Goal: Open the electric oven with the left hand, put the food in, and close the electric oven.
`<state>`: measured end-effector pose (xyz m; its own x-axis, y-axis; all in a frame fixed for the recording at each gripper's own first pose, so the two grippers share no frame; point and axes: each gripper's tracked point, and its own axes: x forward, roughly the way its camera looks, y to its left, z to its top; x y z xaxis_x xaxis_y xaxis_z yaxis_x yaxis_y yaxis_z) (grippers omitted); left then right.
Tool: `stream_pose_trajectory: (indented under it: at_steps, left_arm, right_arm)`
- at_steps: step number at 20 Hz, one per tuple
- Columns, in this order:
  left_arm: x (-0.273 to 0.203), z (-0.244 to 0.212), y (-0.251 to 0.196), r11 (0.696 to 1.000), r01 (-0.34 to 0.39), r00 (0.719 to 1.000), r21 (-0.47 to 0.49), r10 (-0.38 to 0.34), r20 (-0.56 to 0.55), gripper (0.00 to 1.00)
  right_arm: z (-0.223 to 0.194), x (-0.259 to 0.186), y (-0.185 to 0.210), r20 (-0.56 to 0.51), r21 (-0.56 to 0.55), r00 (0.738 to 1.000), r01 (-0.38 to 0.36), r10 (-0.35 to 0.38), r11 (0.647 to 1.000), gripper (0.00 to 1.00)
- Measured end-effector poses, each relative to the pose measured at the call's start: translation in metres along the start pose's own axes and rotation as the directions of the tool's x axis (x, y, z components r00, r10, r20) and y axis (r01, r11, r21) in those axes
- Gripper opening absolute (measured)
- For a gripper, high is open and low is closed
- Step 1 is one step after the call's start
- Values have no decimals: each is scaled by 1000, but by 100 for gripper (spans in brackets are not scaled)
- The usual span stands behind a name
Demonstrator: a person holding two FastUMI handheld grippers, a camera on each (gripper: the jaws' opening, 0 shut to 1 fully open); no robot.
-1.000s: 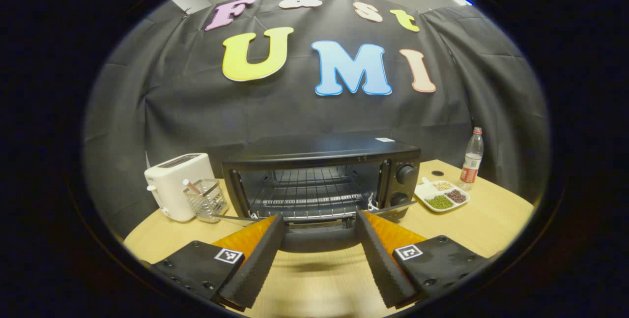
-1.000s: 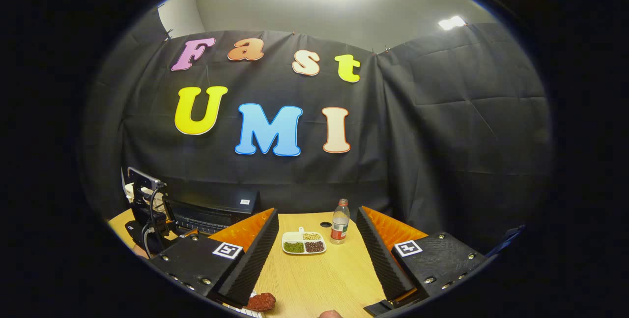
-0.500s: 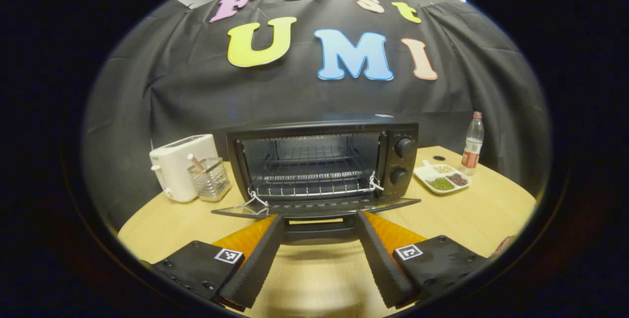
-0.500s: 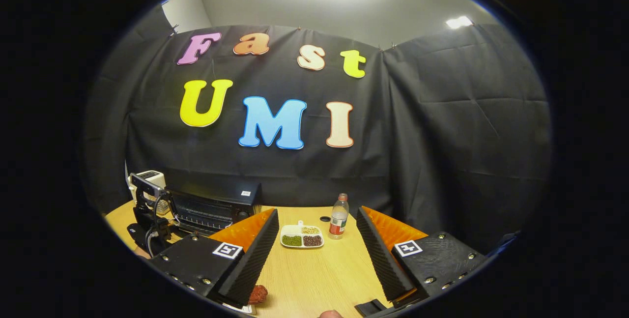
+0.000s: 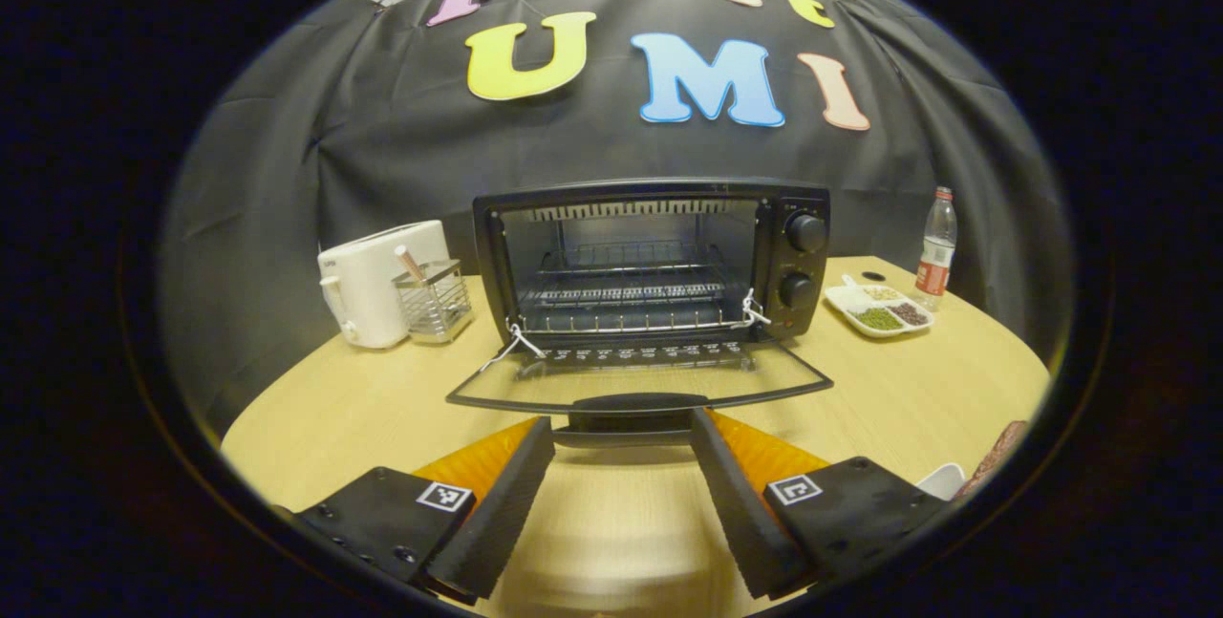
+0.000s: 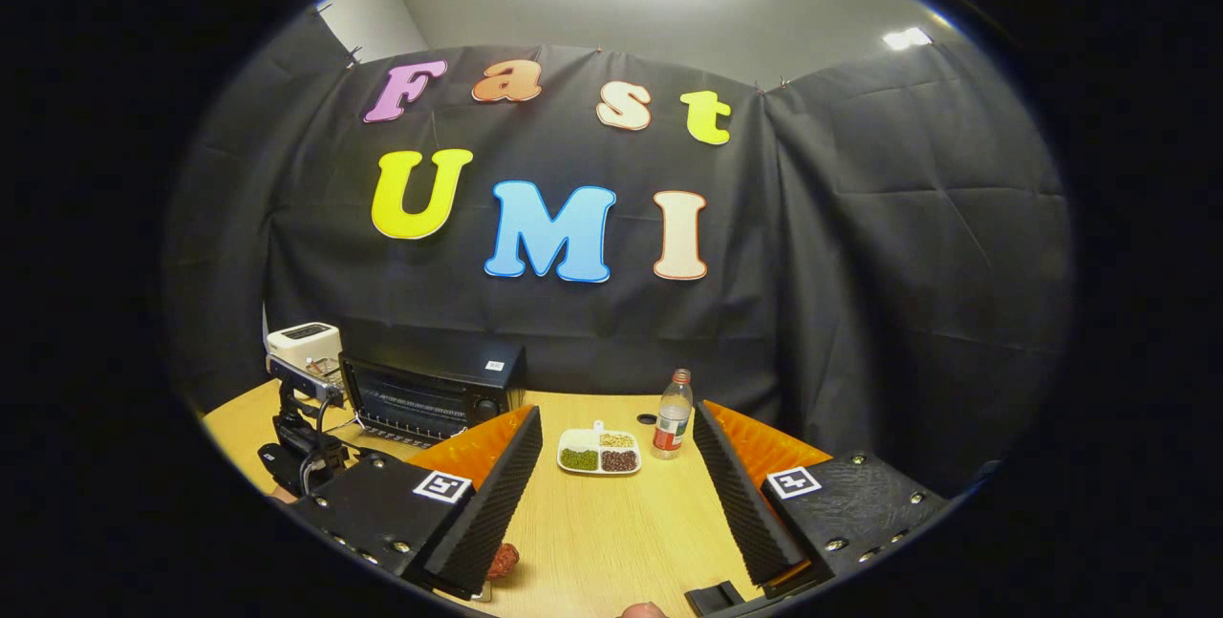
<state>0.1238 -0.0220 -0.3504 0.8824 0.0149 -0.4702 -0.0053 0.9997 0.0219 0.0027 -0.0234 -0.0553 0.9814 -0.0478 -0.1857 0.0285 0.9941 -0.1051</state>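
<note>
The black electric oven (image 5: 650,255) stands mid-table, its wire rack bare. Its glass door (image 5: 640,374) hangs down nearly flat. My left gripper (image 5: 621,425) is open, its fingertips flanking the door handle (image 5: 626,405) without pressing on it. A reddish-brown piece of food (image 5: 998,446) lies on a white plate (image 5: 941,479) at the right edge. In the right gripper view my right gripper (image 6: 616,417) is open and holds nothing, with the food (image 6: 504,559) low beside its left finger. The oven (image 6: 430,394) and the left gripper (image 6: 301,446) show at the left there.
A white toaster (image 5: 377,284) and a wire basket (image 5: 435,298) stand left of the oven. A divided dish of beans (image 5: 879,308) and a plastic bottle (image 5: 936,245) sit to its right. The wooden table (image 5: 363,408) curves round at the front.
The oven door has swung from partly open down to nearly flat, as my left gripper drew back and lower with the handle. The right gripper view shifted slightly; both grippers stay open.
</note>
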Motion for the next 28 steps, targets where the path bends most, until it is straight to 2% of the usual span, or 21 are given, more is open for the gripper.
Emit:
stream_pose_trajectory:
  at_steps: [1, 3, 4, 7, 8, 10, 14, 15, 17, 19, 21, 22, 23, 25, 26, 27, 28]
  left_arm:
    - [-5, 1, 2, 1000, -7, 1000, 0, 7, 1, 94]
    - [-16, 9, 4, 1000, -15, 1000, -3, 16, 14, 100]
    - [-23, 18, 3, 1000, -15, 999, -5, 16, 28, 97]
    - [-53, 54, 1, 1000, -10, 995, -17, 12, 97, 95]
    - [-64, 69, 1, 1000, -7, 992, -25, 10, 123, 100]
    - [-88, 97, 1, 999, 3, 985, -42, 4, 173, 96]
    - [-135, 143, 5, 999, 14, 964, -37, -3, 264, 100]
    - [-148, 152, 8, 999, 12, 960, -37, -1, 281, 96]
    - [-169, 165, 13, 999, 8, 951, -46, 7, 308, 100]
    - [-184, 172, 20, 999, -8, 944, -50, 24, 329, 100]
    - [-197, 176, 28, 998, -34, 938, -44, 47, 343, 91]
    - [-203, 178, 32, 998, -46, 936, -42, 58, 348, 96]
    - [-207, 181, 37, 997, -59, 932, -40, 70, 356, 94]
    - [-215, 186, 43, 996, -80, 926, -43, 90, 366, 100]
    - [-219, 188, 45, 995, -86, 924, -49, 99, 370, 96]
    - [-222, 190, 46, 994, -92, 921, -56, 106, 375, 100]
    - [-226, 191, 48, 993, -96, 919, -61, 112, 379, 90]
  right_arm:
    - [-2, 0, 1, -2, 5, 1000, -12, 12, 1000, 97]
    - [-4, 3, 3, 0, 17, 999, -35, 35, 999, 97]
    - [-5, 4, 4, -2, 26, 999, -48, 48, 998, 97]
    - [-14, 10, 9, -17, 68, 996, -89, 90, 994, 97]
    - [-17, 13, 11, -24, 90, 994, -106, 109, 990, 97]
    - [-25, 20, 16, -44, 129, 989, -134, 141, 983, 97]
    - [-54, 31, 31, -132, 193, 966, -195, 223, 962, 96]
    - [-59, 33, 33, -146, 209, 960, -207, 240, 956, 96]
    - [-72, 37, 40, -175, 238, 945, -232, 276, 943, 97]
    - [-88, 40, 46, -208, 250, 928, -255, 309, 934, 97]
    - [-106, 40, 54, -251, 260, 902, -286, 351, 922, 97]
    - [-116, 40, 57, -271, 267, 888, -300, 370, 916, 98]
    - [-124, 39, 61, -293, 279, 873, -311, 389, 909, 98]
    - [-141, 34, 72, -334, 323, 834, -336, 438, 885, 98]
    - [-146, 34, 78, -349, 349, 817, -341, 459, 873, 98]
    - [-154, 33, 81, -370, 371, 800, -339, 472, 864, 98]
    - [-162, 31, 83, -388, 390, 786, -333, 481, 859, 98]
